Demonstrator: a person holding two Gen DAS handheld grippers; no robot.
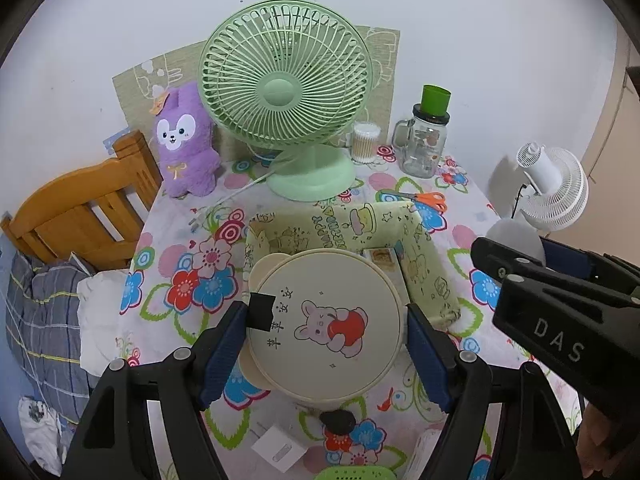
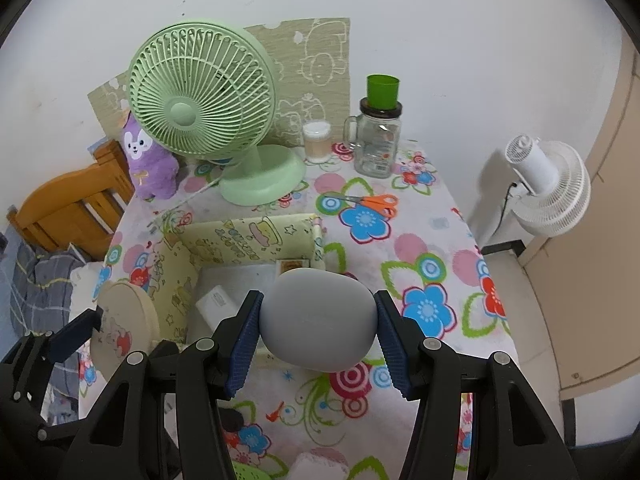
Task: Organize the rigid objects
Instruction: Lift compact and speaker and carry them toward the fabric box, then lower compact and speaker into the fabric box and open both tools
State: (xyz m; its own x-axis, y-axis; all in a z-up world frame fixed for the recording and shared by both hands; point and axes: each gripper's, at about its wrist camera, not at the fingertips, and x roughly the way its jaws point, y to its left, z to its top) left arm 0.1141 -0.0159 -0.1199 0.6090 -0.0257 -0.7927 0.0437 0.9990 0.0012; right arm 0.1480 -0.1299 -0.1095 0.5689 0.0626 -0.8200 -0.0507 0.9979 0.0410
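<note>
While both grippers carry loads above the fabric storage box (image 2: 248, 236), the risk is a collision: the left gripper (image 1: 326, 326) clenches a round cream case printed with a rabbit (image 1: 324, 320), the right gripper (image 2: 318, 322) grips a smooth grey egg-shaped object (image 2: 318, 316), and the two tools hang just beside each other at the box's near edge. If both loads go down together, I judge the wide case could knock the box's soft wall inward or bump the other tool. The grey object looks slick and rounded, pinched only at its sides, so a jolt could squirt it out onto the floral tablecloth (image 2: 432, 248).

Only the right wrist view shows the box's inside: a white rectangular block (image 2: 216, 306) and a small printed box (image 2: 292, 266) already lie there, leaving the far left part free. The left wrist view hides most of that behind the case, but shows a white adapter-like box (image 1: 280, 450) and a green perforated basket rim (image 1: 356, 473) on the table's near edge. Orange scissors (image 2: 370, 204) lie beyond the box in both.
</note>
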